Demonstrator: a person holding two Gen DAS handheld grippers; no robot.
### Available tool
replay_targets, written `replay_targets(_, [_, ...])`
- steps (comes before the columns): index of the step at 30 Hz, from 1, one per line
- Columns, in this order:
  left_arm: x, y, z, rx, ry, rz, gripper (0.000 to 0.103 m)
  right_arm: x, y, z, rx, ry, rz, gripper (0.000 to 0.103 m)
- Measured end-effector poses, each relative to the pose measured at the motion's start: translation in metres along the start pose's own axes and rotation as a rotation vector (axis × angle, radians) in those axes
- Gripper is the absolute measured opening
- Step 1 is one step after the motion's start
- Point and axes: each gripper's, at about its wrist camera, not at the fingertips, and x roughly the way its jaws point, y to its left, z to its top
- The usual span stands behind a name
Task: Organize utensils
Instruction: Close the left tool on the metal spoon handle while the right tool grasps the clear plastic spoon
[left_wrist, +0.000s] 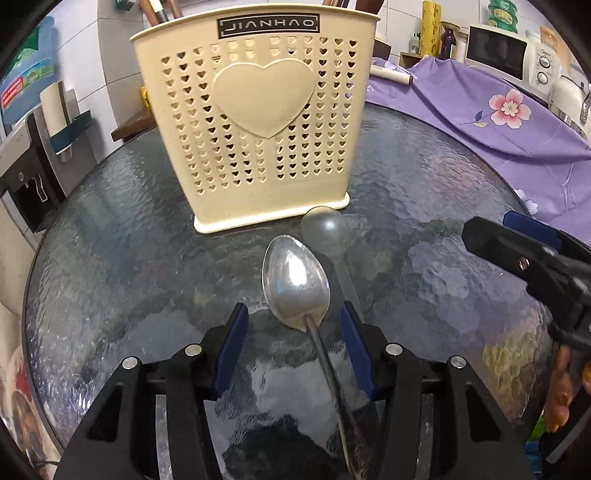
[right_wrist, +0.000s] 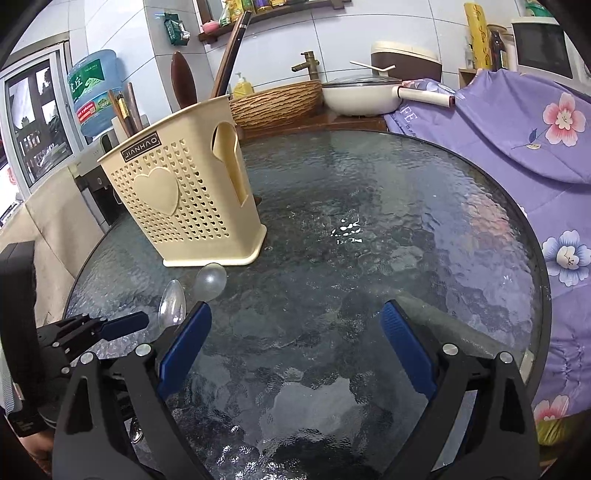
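So the left hand-held gripper (left_wrist: 293, 321) sits spread around the metal spoon (left_wrist: 295, 280), whose neck lies between the blue pads without either one touching it. The spoon lies on the glass table (left_wrist: 129, 277), bowl toward the cream utensil holder (left_wrist: 251, 122), with a clear plastic spoon (left_wrist: 327, 227) just beside it. The right hand-held gripper (right_wrist: 295, 332) hangs wide open over bare glass, holding nothing

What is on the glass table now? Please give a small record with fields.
surface: round glass table
holder: cream utensil holder, upright, utensil handles inside
metal spoon: on the table, handle between the open left claw pads, not pressed
clear spoon: beside the metal spoon, bowl near the holder base
right claw: open, empty
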Motion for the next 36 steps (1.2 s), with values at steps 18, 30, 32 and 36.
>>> replay_targets(18, [0.012,0.003,0.024,-0.026,0.038,-0.010,0.039,0.003,-0.002,0.005,-0.006,0.031,-0.025,0.092])
replay_targets(30, [-0.002,0.062,0.010,-0.143,0.016,-0.010,0.039,0.045,0.059,0.005,-0.145,0.155,0.003,0.092])
replay_targets(32, [-0.004,0.075,0.008,-0.176,0.012,-0.012,0.039,0.053,0.068,0.003,-0.165,0.179,-0.002,0.091])
replay_targets(36, [-0.012,0.089,0.005,-0.218,-0.009,-0.006,0.039,0.068,0.086,0.002,-0.209,0.207,-0.033,0.082])
